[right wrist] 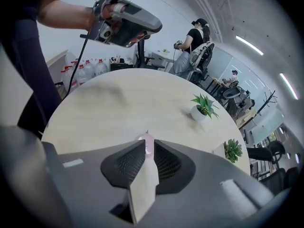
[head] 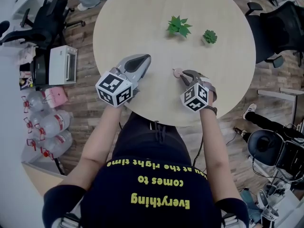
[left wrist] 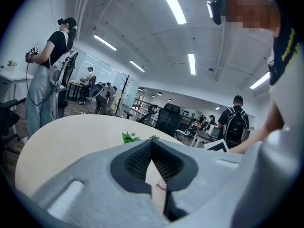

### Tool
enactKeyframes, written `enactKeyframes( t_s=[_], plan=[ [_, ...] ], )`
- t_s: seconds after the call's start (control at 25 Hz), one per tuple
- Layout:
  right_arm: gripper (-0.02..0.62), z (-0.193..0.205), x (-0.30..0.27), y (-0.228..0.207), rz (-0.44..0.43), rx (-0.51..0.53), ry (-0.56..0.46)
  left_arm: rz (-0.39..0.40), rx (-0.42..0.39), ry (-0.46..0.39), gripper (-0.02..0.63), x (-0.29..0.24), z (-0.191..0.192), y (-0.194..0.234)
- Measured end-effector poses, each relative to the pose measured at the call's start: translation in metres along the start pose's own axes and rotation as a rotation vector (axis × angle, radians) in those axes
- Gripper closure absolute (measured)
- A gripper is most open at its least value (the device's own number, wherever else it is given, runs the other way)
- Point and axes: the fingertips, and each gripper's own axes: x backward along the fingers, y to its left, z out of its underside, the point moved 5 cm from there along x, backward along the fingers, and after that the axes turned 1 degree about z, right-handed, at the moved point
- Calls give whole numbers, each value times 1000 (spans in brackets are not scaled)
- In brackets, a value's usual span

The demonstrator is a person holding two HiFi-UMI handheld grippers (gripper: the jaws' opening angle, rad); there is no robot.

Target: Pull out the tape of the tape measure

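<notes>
- Logged the tape measure (head: 177,72), small and pink, on the table (head: 142,13), right of centre towards the near edge.
- Found the right gripper (head: 183,76) closed narrowly on its near edge; judged the hold shallow.
- Found the left gripper (head: 141,59) shut tight, empty, raised well apart to the left.
- Advised pinning the case with one gripper, pinching the tab squarely with the other, then pulling slowly and level.
</notes>
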Motion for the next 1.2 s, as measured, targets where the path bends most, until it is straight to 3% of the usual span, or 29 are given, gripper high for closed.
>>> enactKeyframes(
  t_s=[0.16,0.64,0.88,1.2],
  plan=[
    [583,-10,17,-6,32,-45,-42,8,-24,-17,604,4,-7,-6],
    [583,-40,84,-38,157,-229,-238,-18,-81,-80,604,17,-38,-14],
    [583,-62,117,-47,200,-294,-362,-78,-256,-70,604,23,-53,-25],
    [583,-91,167,-68,255,-437,-565,-75,-283,-129,604,24,-71,-37]
  ],
)
